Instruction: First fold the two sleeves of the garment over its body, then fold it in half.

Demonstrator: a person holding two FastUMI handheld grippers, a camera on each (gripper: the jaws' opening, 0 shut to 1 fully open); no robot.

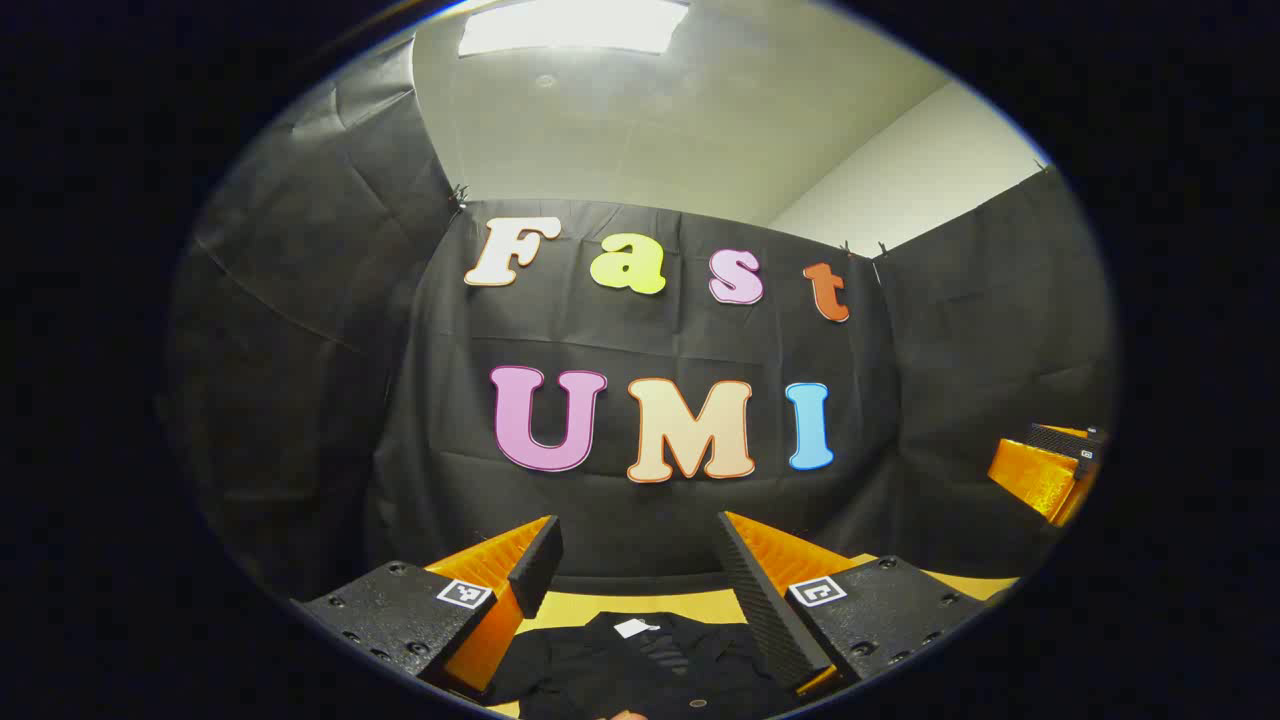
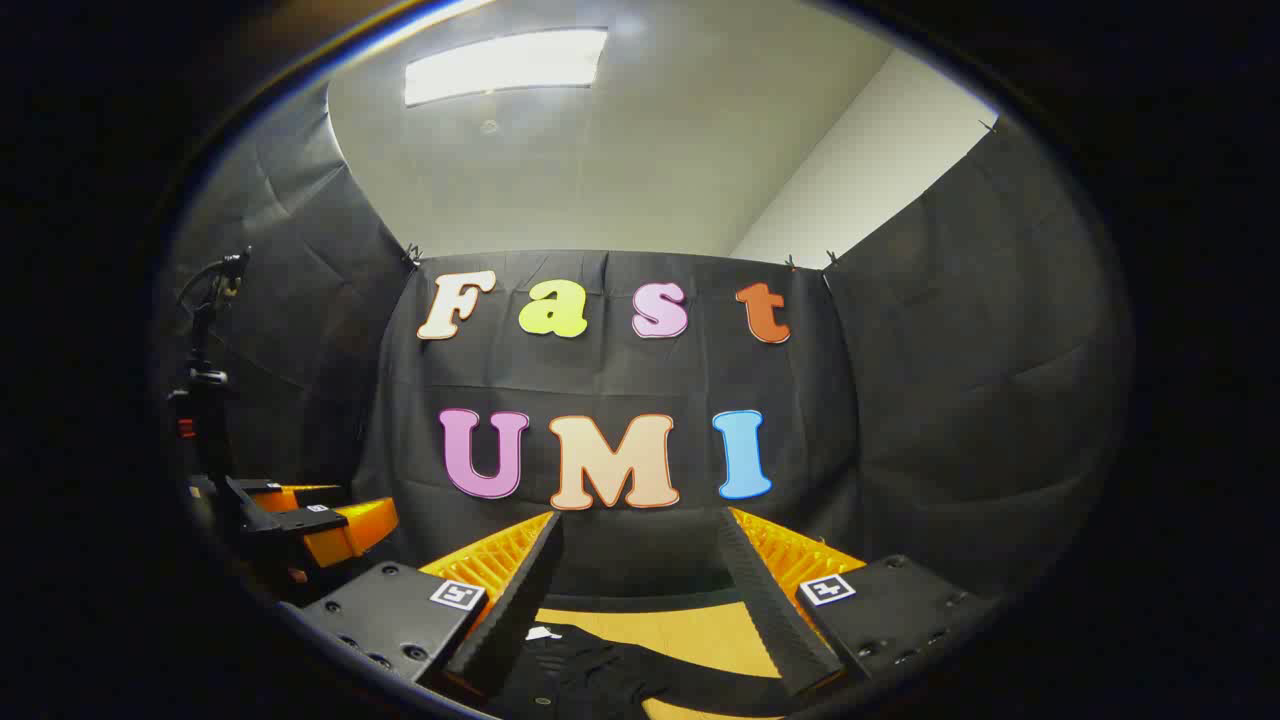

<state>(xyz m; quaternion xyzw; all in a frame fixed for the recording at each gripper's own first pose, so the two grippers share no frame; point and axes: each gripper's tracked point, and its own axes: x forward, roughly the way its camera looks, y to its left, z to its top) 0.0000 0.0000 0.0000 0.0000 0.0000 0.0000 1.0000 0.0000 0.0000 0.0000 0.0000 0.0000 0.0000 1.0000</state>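
A black garment (image 1: 640, 665) with a white neck label (image 1: 635, 628) lies on the tan table (image 1: 575, 606), low between the fingers of my left gripper (image 1: 637, 540). That gripper is open, held above the cloth with nothing in it. In the right gripper view the garment (image 2: 590, 672) and its label (image 2: 543, 633) lie low and to the left. My right gripper (image 2: 640, 528) hangs open over it, holding nothing. Most of the garment, sleeves included, is hidden below both views.
Black cloth walls close the booth at the back and both sides. The right gripper (image 1: 1050, 470) shows at the far right of the left gripper view. The left gripper (image 2: 320, 528) sits at the left of the right gripper view. Bare tabletop (image 2: 690, 632) lies behind the garment.
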